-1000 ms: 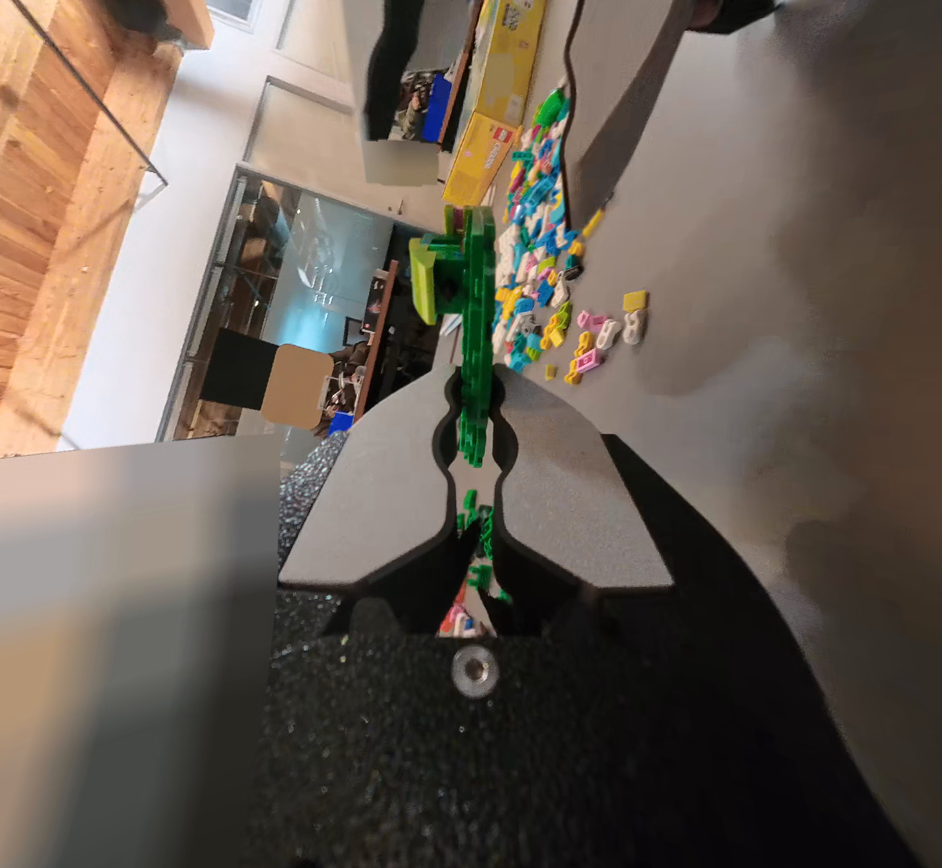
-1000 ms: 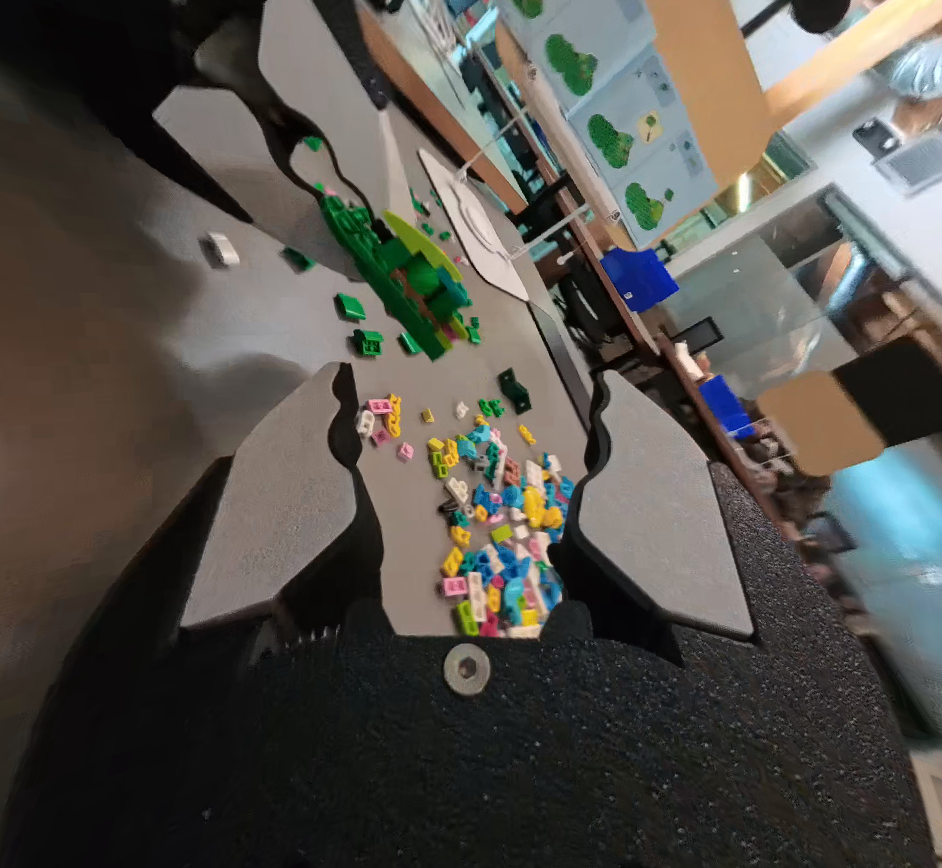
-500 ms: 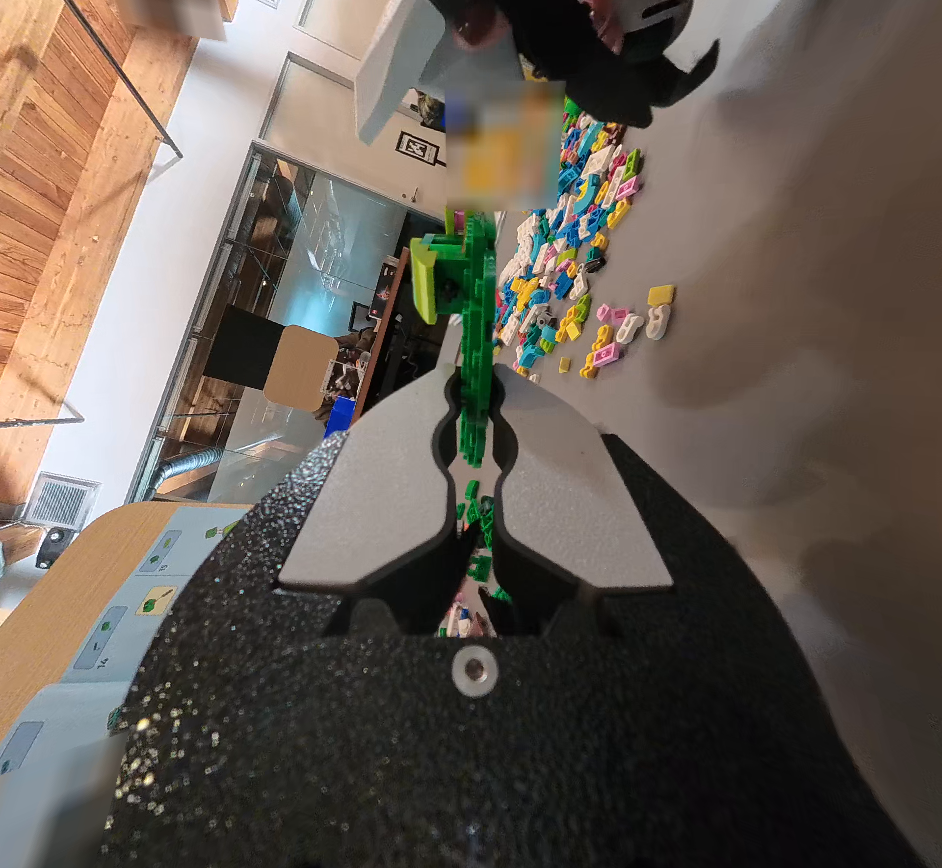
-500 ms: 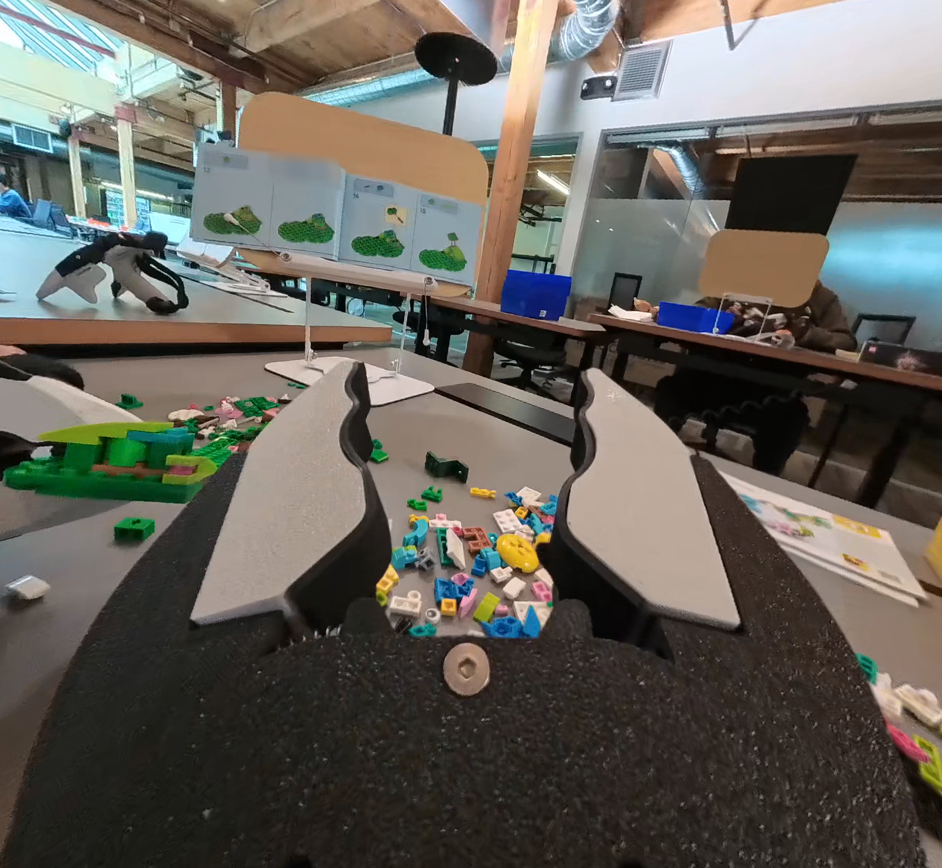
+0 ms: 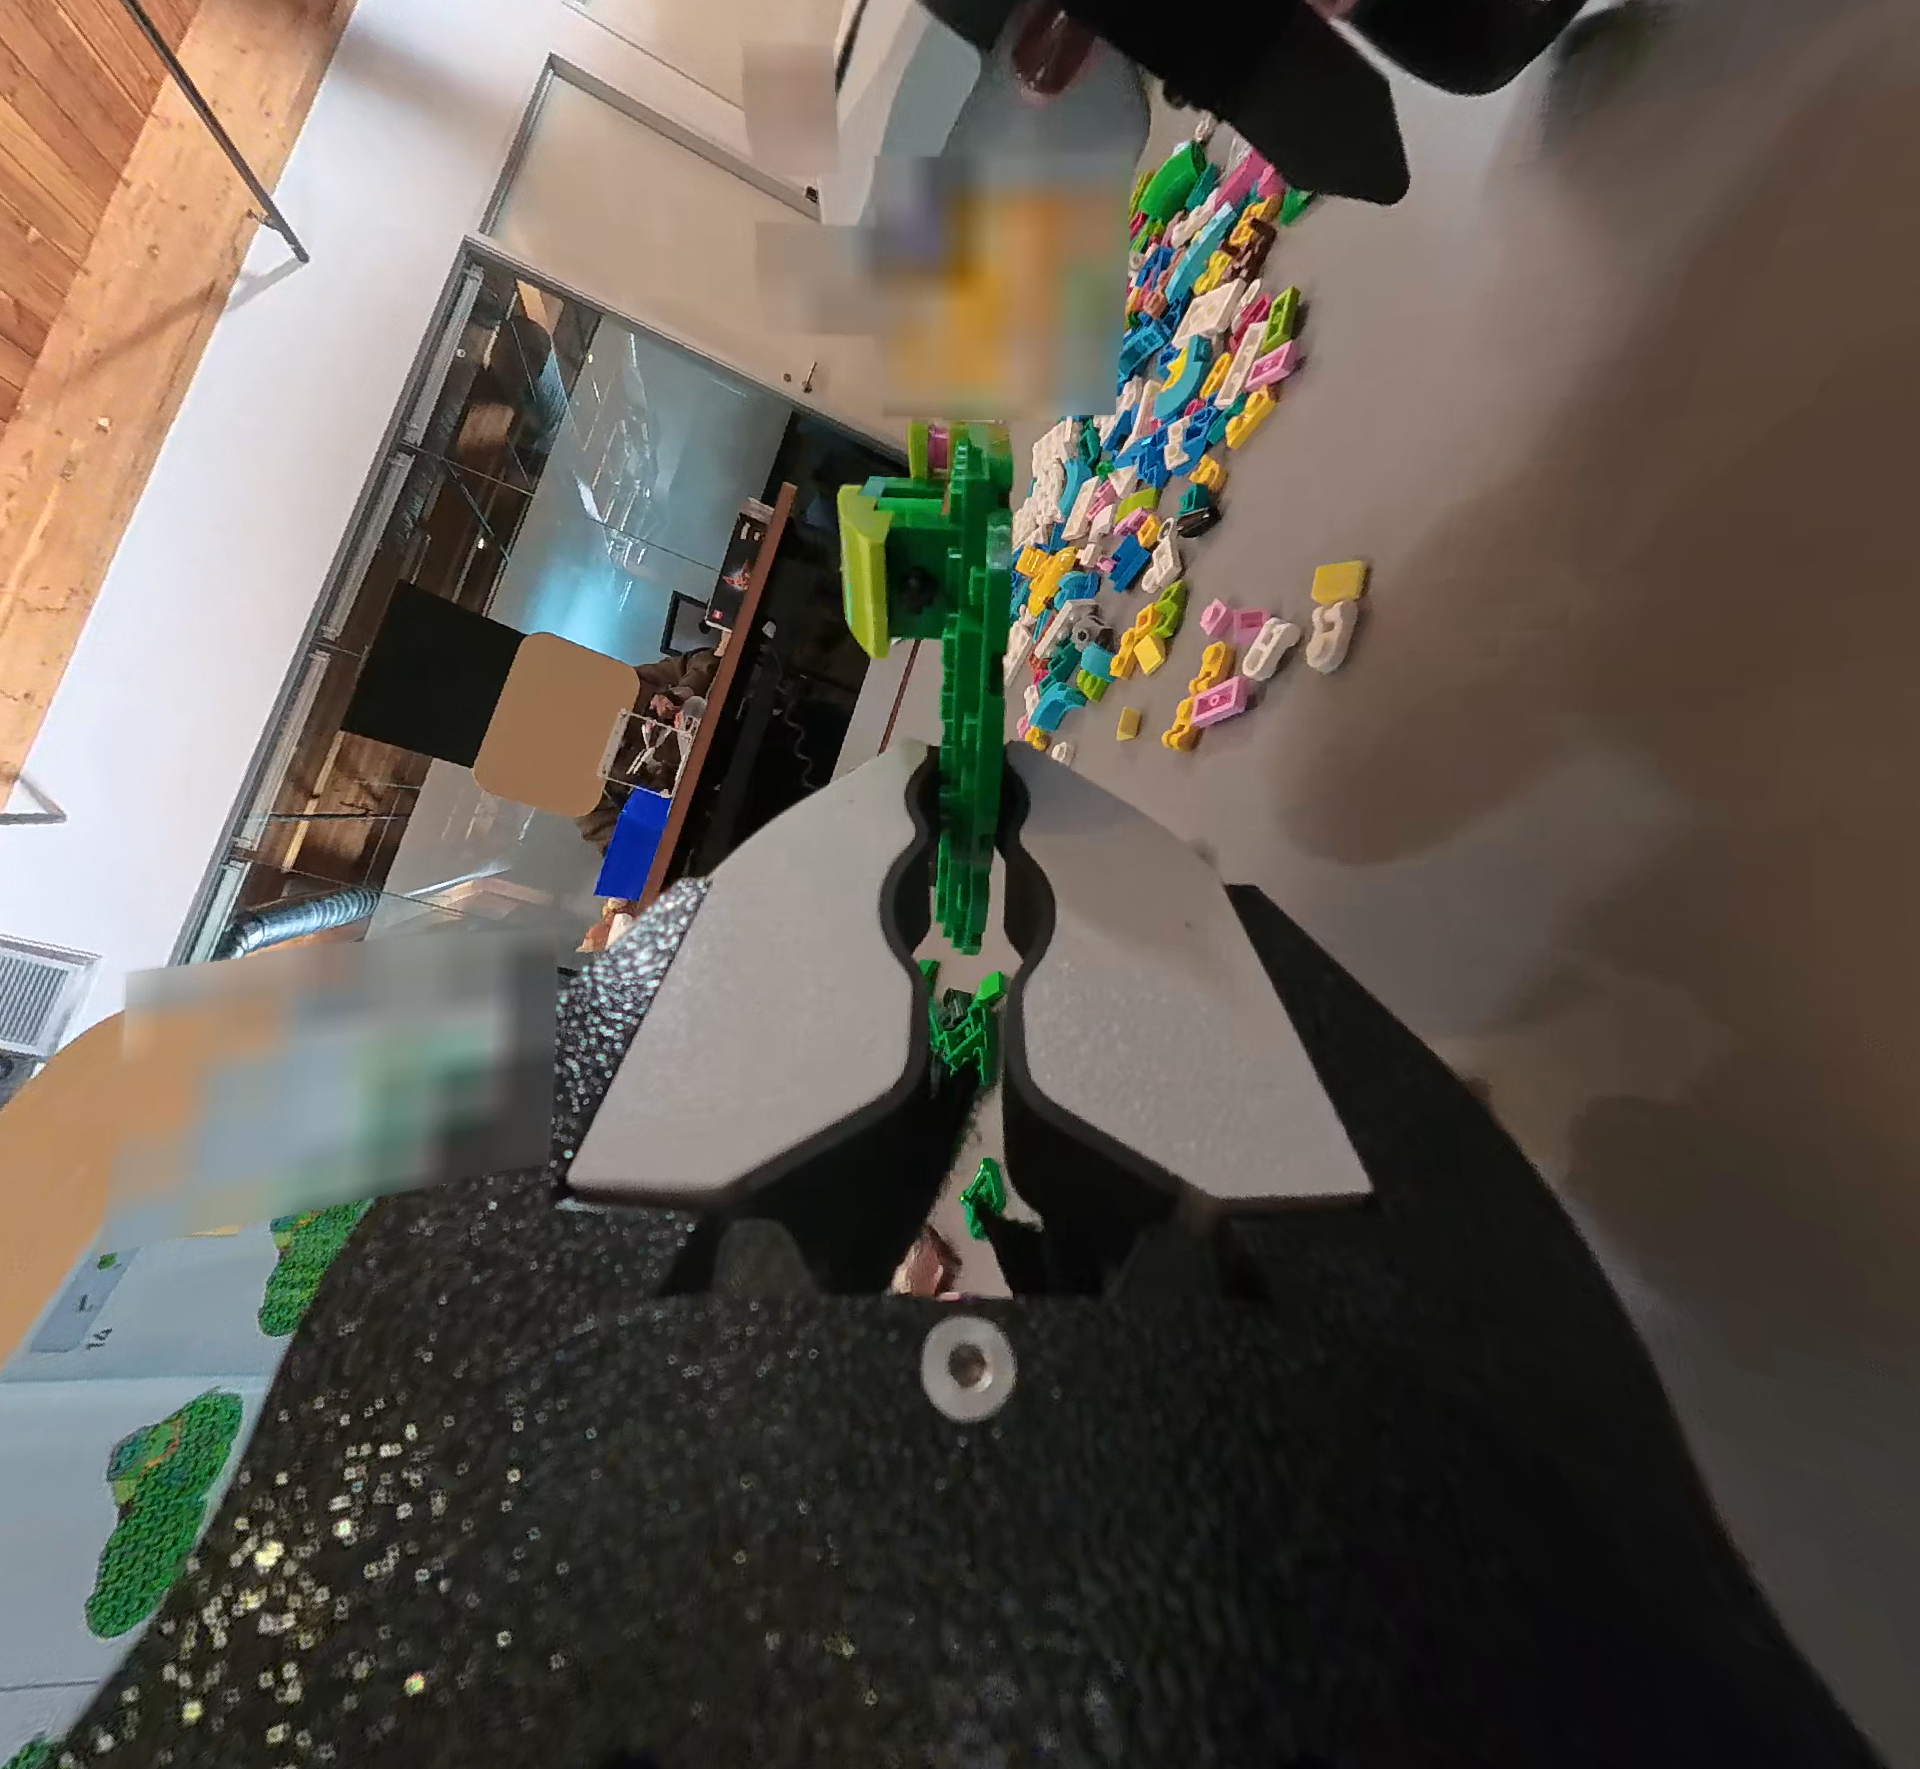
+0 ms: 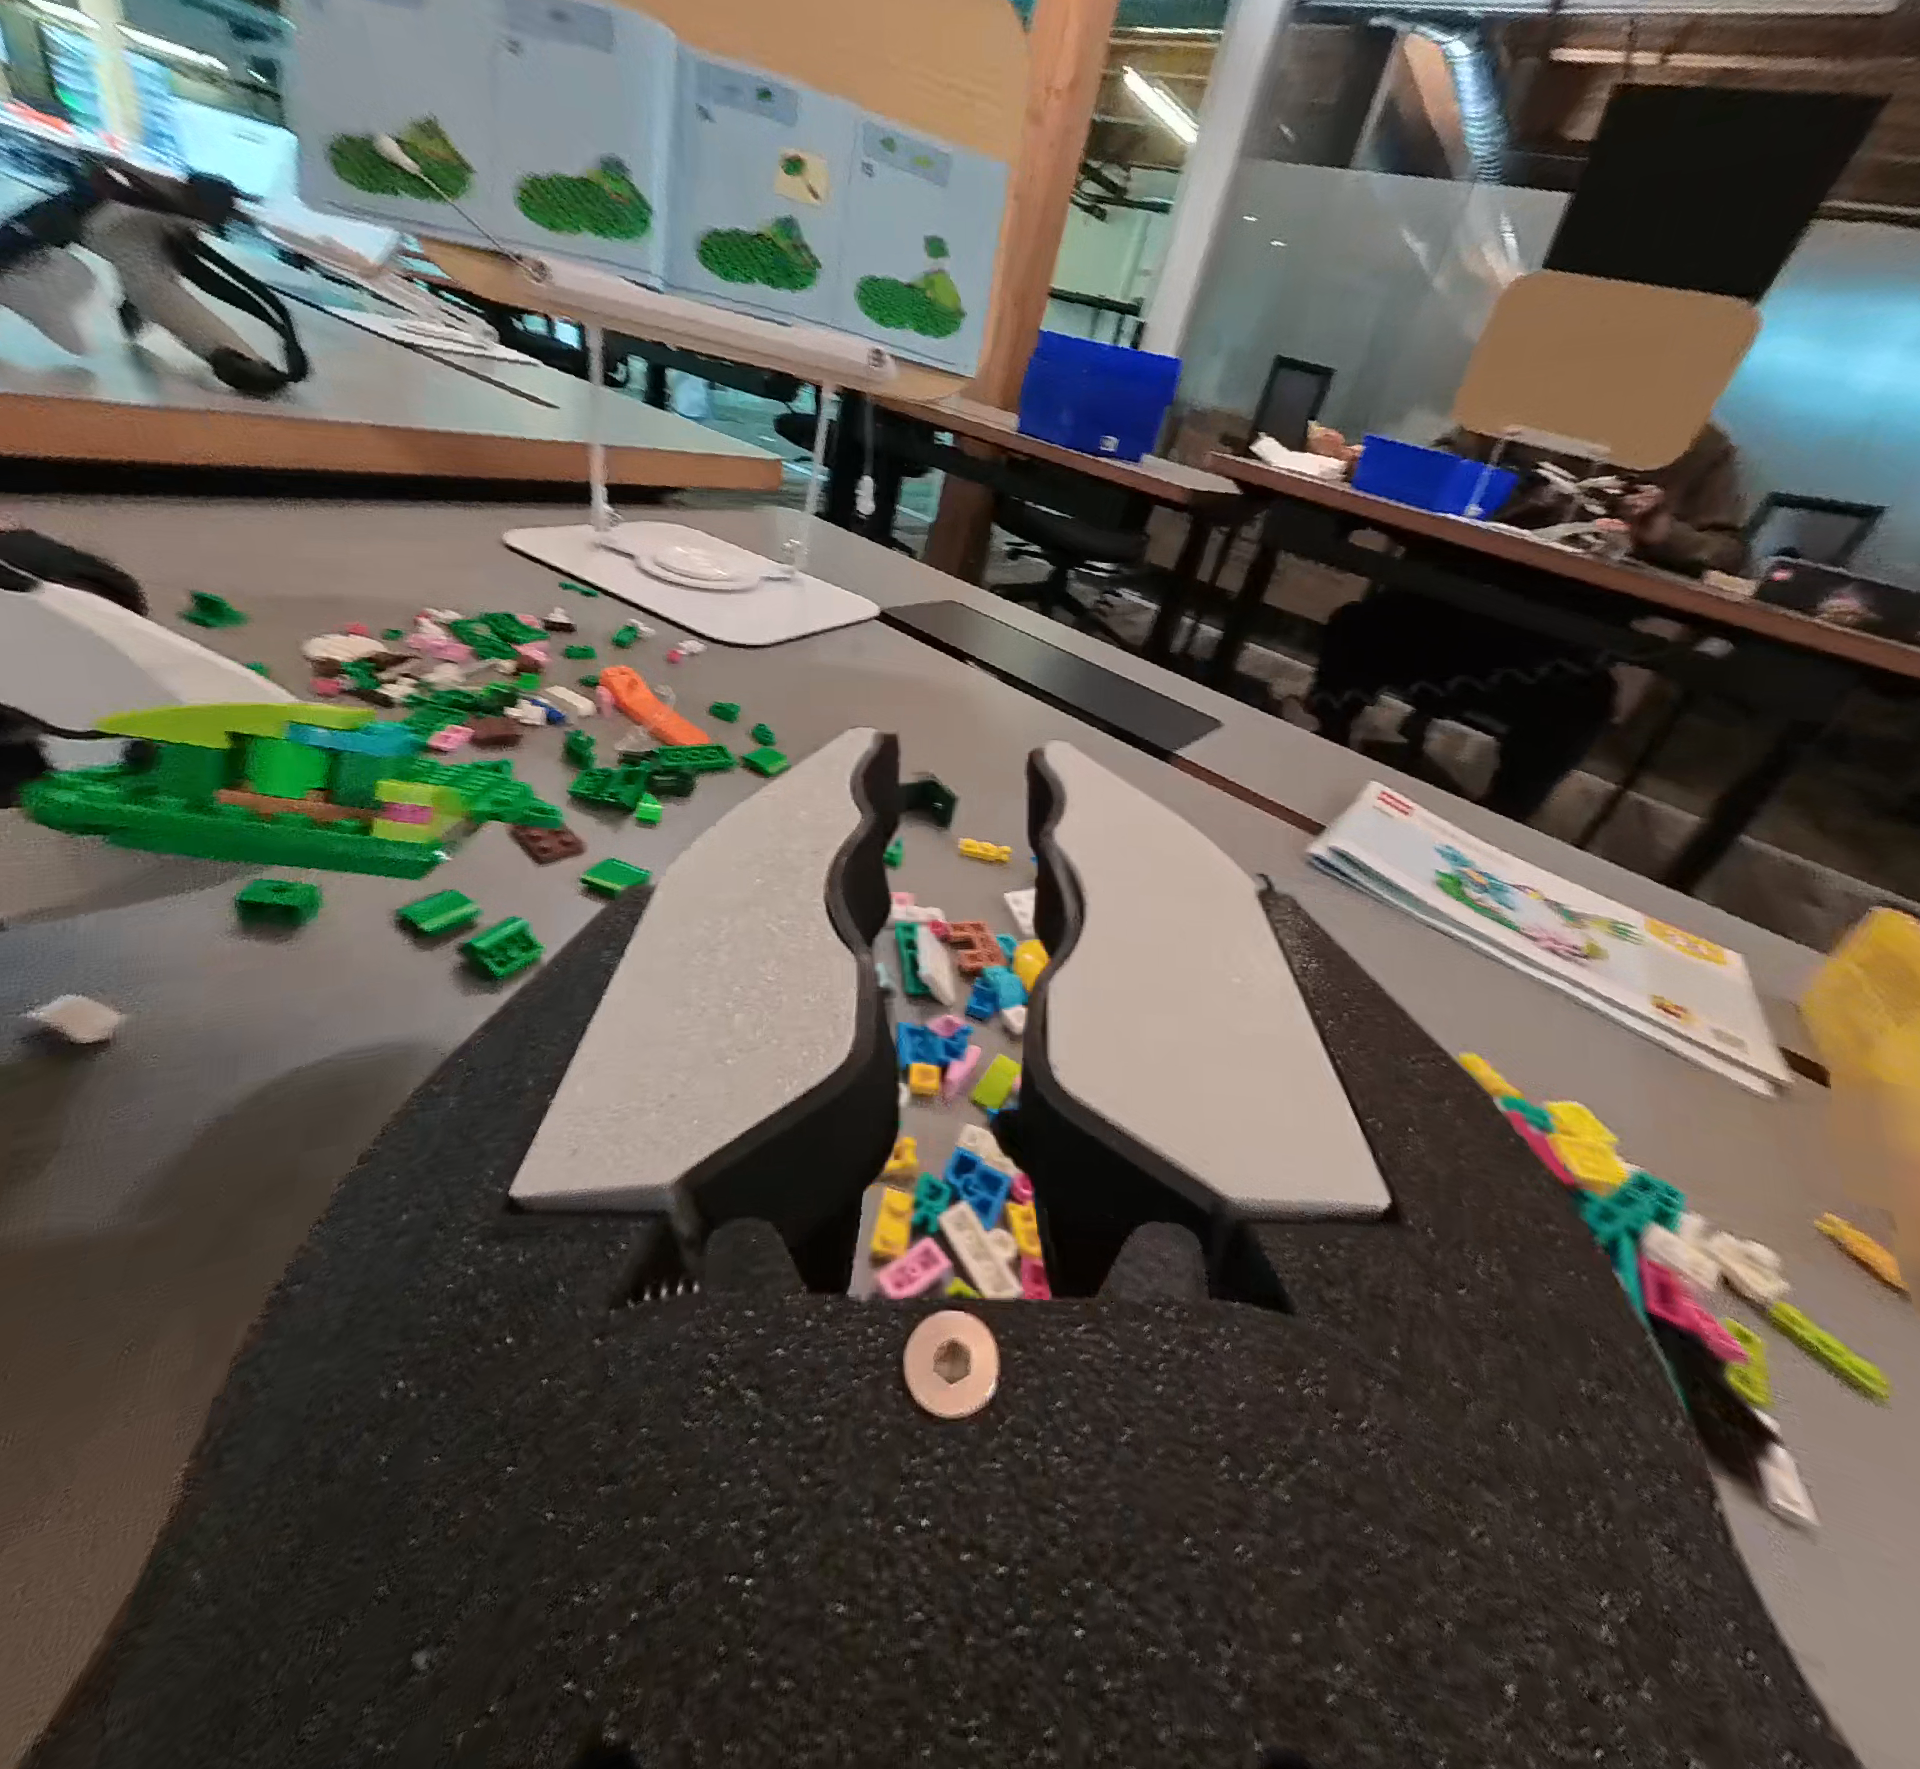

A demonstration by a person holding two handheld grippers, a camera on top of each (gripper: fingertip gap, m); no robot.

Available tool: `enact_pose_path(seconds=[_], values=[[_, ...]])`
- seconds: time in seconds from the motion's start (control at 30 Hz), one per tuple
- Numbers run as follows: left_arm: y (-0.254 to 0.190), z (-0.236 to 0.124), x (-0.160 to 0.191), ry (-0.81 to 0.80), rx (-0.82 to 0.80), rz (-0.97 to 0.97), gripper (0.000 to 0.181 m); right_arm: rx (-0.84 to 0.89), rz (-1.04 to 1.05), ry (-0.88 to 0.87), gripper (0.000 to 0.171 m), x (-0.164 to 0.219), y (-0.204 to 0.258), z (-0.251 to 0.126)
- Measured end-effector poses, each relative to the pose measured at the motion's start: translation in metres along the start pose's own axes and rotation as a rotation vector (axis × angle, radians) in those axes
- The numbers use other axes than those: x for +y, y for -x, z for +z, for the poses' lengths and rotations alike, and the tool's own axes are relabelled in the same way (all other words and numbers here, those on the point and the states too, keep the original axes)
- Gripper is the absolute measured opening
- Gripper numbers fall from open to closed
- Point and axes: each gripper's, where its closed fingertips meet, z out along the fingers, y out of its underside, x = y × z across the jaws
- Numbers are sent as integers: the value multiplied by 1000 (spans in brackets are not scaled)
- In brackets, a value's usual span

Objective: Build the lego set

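My left claw [image 5: 968, 820] is clamped on the edge of the green lego build [image 5: 971, 680], holding it clear of the bench [image 5: 1558, 680]; in the right wrist view the build [image 6: 260, 800] sits at far left. My right claw [image 6: 961, 810] is empty, its gap narrow, poised low over the pile of mixed loose bricks [image 6: 961, 1075], near the scattered green pieces [image 6: 499, 945]. The instruction sheet on its stand [image 6: 644, 181] is beyond. Risks, as I judge them: a narrow gap may nudge neighbouring bricks instead of seizing one, and an edge grip may let the build pivot when a brick is pressed on.
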Motion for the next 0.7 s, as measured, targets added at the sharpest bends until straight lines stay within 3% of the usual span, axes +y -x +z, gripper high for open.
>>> enact_pose_path(seconds=[0.13,0.33,0.7], values=[[-1,0,0,-4,8,-6,8,-15,25,-5,18,-1,2,0],[10,-6,-2,-91,17,-189,8,-24,70,-32,0,-4,-2,-3],[0,-4,-2,-73,73,-163,8,-77,172,78,0,28,-1,2]])
